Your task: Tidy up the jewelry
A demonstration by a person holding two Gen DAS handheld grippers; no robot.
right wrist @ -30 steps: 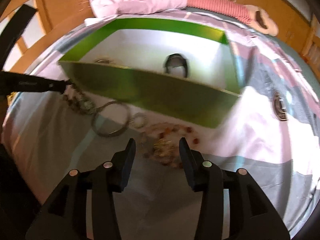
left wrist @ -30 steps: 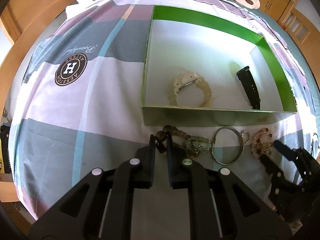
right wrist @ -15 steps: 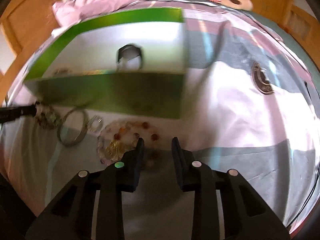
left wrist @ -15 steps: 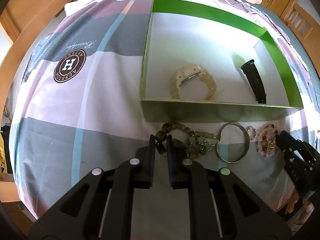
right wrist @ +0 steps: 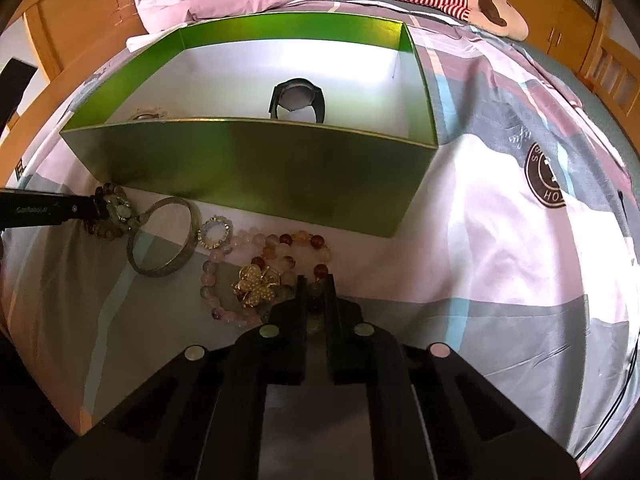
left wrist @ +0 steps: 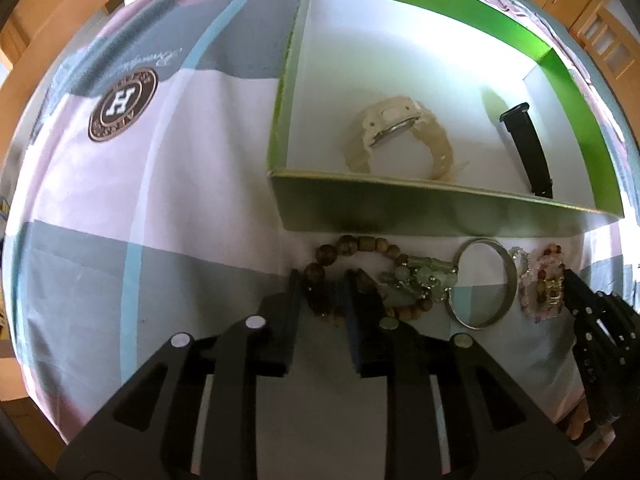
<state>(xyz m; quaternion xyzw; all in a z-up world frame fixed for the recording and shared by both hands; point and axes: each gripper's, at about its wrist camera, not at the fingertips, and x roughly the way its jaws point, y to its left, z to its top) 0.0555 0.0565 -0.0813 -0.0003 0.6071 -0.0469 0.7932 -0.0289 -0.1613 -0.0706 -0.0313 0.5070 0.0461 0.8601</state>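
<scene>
So, nearest me, my left gripper (left wrist: 323, 296) is clamped on a dark bead of the wooden bead bracelet (left wrist: 352, 250), which lies on the bed (left wrist: 160, 184) just at the box's near wall, and my right gripper (right wrist: 316, 296) is pinched shut on a bead of the pink stone bracelet (right wrist: 276, 242) at the 6 o'clock of its loop, the gold flower brooch (right wrist: 256, 284) resting inside it. Toward 9 o'clock from there lie the small beaded ring (right wrist: 216, 233) and the silver bangle (right wrist: 164, 236), both untouched. Farther off, at 12 o'clock, the green box (right wrist: 248, 168) already holds the cream watch (left wrist: 396, 136) and the black watch (right wrist: 298, 98). I judge two pieces done, five or so left.
</scene>
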